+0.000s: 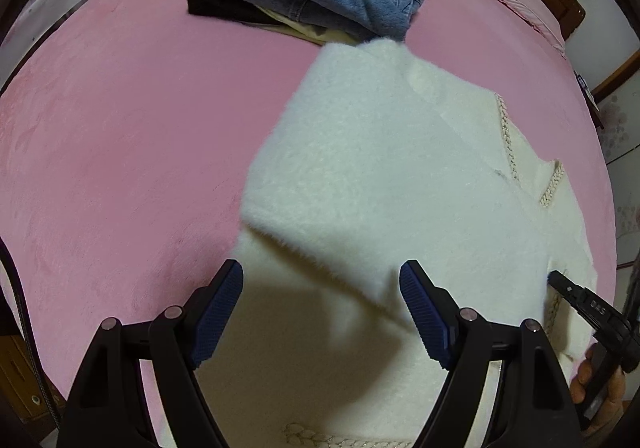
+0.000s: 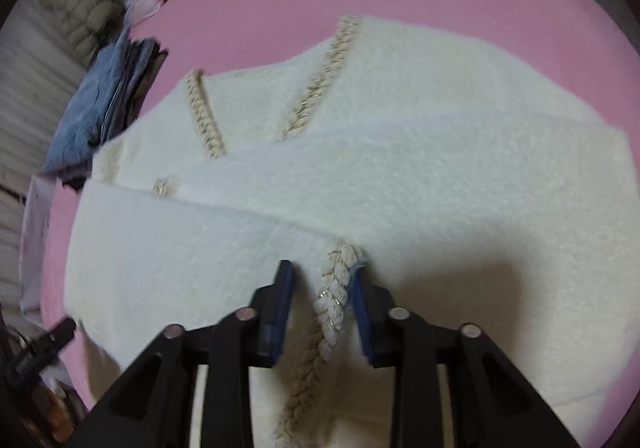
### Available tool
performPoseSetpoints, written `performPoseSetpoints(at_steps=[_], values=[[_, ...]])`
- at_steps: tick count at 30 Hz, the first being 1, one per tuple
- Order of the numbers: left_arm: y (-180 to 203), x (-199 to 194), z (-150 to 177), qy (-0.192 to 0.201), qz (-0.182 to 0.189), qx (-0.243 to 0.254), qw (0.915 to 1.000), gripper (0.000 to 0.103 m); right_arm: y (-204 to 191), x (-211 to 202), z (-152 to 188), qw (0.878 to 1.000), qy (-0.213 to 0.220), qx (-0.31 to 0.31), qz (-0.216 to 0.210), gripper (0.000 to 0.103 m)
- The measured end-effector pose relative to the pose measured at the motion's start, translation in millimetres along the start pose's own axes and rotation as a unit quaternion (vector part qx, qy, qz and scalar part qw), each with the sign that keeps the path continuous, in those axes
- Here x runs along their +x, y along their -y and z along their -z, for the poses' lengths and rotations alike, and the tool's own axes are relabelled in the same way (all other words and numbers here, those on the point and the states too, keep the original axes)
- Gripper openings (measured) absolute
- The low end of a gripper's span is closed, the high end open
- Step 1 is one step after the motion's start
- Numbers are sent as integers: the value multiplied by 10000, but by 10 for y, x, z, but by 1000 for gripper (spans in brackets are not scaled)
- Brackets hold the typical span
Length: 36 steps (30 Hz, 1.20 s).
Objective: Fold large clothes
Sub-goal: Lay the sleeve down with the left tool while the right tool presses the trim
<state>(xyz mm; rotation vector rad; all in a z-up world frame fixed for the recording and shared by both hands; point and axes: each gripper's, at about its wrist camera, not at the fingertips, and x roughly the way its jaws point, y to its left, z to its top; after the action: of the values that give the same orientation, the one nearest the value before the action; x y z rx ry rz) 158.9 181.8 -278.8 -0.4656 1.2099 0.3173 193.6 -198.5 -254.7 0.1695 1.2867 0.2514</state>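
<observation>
Two grippers hang over a white fuzzy cardigan (image 1: 360,168) spread on the pink bed (image 1: 120,148). The left gripper (image 1: 321,312) gapes wide, empty; the right gripper (image 2: 324,308) stands narrow astride braided trim (image 2: 332,304), pads not visibly pressing. Its frame reads "DAS".
</observation>
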Motion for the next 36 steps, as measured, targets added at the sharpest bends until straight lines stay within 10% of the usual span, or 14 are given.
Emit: performPoseSetpoints(at_steps=[11,22,36], values=[[151,-80,-191,283,83,99,9995,79,-305,-1434,-114,9846,1553,-774,-196,13],[374,267,-309,198,-335,464,9982,79,552,-328,46,9926,409,558,1001,17],[-10,678,-1399,-125,914,191,9956,77,807,-286,76,9959,227,880,15,28]])
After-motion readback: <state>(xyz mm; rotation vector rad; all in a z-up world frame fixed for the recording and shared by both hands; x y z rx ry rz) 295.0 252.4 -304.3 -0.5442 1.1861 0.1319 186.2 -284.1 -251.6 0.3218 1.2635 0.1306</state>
